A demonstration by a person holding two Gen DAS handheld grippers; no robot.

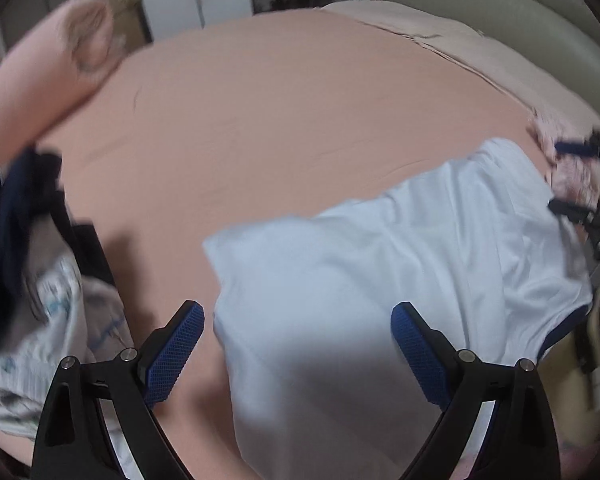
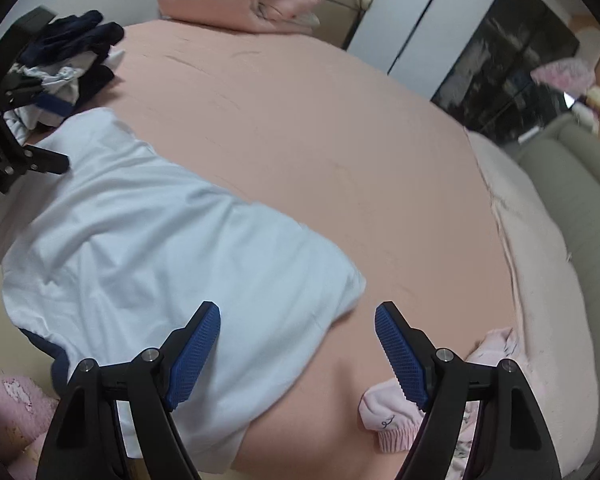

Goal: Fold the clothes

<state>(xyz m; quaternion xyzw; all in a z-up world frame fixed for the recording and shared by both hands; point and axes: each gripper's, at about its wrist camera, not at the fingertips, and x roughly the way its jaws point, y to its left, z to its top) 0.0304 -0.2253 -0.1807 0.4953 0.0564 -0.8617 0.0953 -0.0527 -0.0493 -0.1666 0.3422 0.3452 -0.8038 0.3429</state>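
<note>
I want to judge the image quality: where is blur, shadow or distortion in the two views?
Left wrist view: motion blur smears the white garment and dark clothes pile; a shadow falls near the left gripper. Right wrist view: sharper; fisheye bends the pink bed sheet; a shadow lies under the right gripper.

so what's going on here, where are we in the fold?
A person holds two grippers over a bed with a peach sheet. A pale blue-white garment with navy trim lies spread near the bed's edge, not folded neatly yet. The left gripper and right gripper both have open jaws holding nothing. A heap of dark navy and white clothes waits on one side, a small pink garment on the other.
</note>
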